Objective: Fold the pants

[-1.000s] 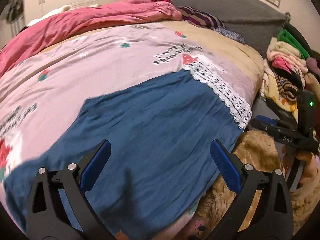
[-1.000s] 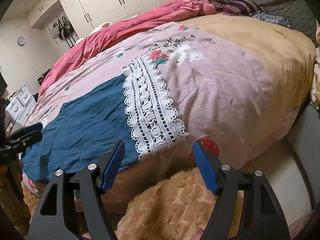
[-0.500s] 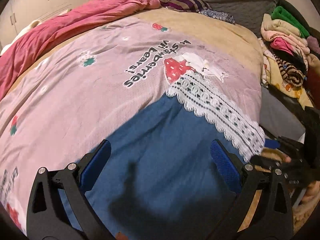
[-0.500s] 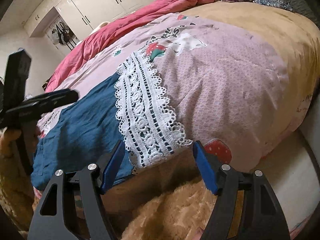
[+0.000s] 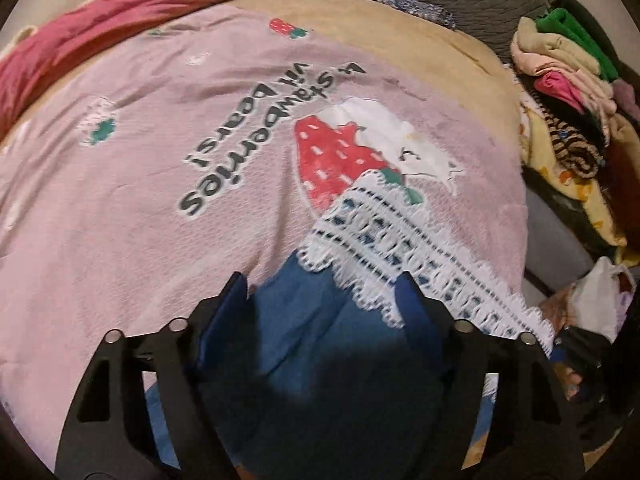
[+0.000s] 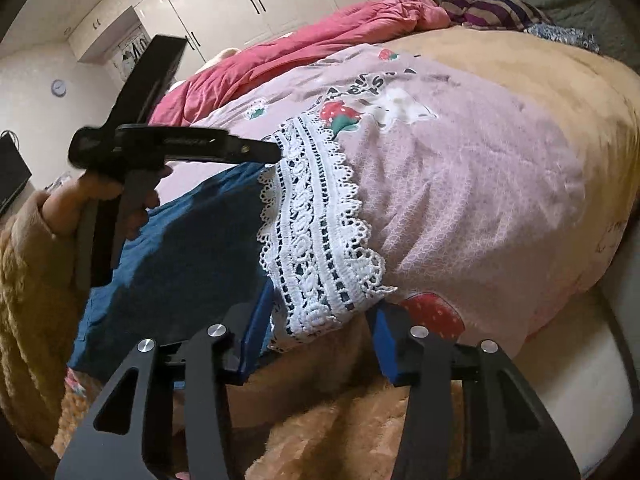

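Pants [image 5: 320, 344] of blue cloth with a white lace hem [image 5: 416, 256] lie spread flat on the near part of a bed, on a pink bedcover [image 5: 160, 200] printed with a strawberry [image 5: 332, 160] and dark lettering. The lace hem runs along the right end of the pants and hangs a little over the bed's near edge in the right wrist view.

The left tongs [image 5: 324, 300] hover low over the far corner of the pants, where blue cloth meets lace. Their jaws are closing, still apart, with the blue cloth showing between them and the pads not yet pressing on it. The right tongs [image 6: 320, 344] sit at the near edge of the bed with the lace hem's near corner between the blue pads. Their jaws are closing too, and the pads stand just beside the lace without clamping it.

In the right wrist view a hand [image 6: 100, 200] in a fuzzy tan sleeve [image 6: 28, 280] holds the left tongs. A red quilt [image 6: 300, 52] lies bunched along the far side, and a stack of folded clothes [image 5: 568, 92] sits at far right.
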Motion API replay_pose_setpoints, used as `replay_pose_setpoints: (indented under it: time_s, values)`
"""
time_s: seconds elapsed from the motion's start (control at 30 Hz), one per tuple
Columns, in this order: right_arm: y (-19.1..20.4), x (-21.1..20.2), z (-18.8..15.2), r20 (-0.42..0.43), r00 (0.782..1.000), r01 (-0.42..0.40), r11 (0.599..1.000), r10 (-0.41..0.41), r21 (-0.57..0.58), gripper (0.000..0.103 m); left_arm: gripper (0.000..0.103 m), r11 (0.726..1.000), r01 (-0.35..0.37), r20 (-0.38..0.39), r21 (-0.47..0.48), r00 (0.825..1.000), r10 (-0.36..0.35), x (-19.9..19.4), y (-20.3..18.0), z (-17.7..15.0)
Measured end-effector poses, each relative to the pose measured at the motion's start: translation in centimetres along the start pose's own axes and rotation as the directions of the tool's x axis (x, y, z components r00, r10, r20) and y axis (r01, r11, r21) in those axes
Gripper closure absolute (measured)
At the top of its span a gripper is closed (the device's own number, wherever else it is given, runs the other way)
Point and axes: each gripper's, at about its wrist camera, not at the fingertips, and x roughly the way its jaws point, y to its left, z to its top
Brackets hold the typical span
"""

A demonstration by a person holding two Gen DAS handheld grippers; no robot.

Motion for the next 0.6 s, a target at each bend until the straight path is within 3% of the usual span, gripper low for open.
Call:
replay_pose_setpoints:
  time_s: [0.17,0.4,0.43,0.5,0.6]
  values:
    - [0.3,-0.6,0.4,0.039,0.999,0.010,1.000,-0.009,-0.019,0.058,0.043,0.999,0.029,-0.008,0.014,1.000,-0.029,0.7,-0.2,0.4]
    - [-0.3,1.2,0.5,-0.035,0.999,0.001,1.000,0.000,0.010,0.055,0.043,0.995,0.088,-0.007,0.046,0.996,-0.087,1.8,-0.3,1.1]
    - [-0.4,1.4,0.4,-0.040,0.999,-0.009,1.000,0.009,0.015,0.058,0.044,0.994,0.097,-0.013,0.046,0.995,-0.096,2.0,-0.3,1.2]
    - [-0.4,1.3,0.4,-0.033,0.999,-0.024,1.000,0.024,0.011,0.074,0.050,0.992,0.121,-0.022,0.044,0.993,-0.120,2.2,-0.1,1.3]
    - [0.3,0.5,0.4,-0.001,0.998,-0.056,0.998,0.056,-0.023,0.074,0.061,0.987,0.149,-0.032,0.059,0.989,-0.148,1.8,0.1,1.0]
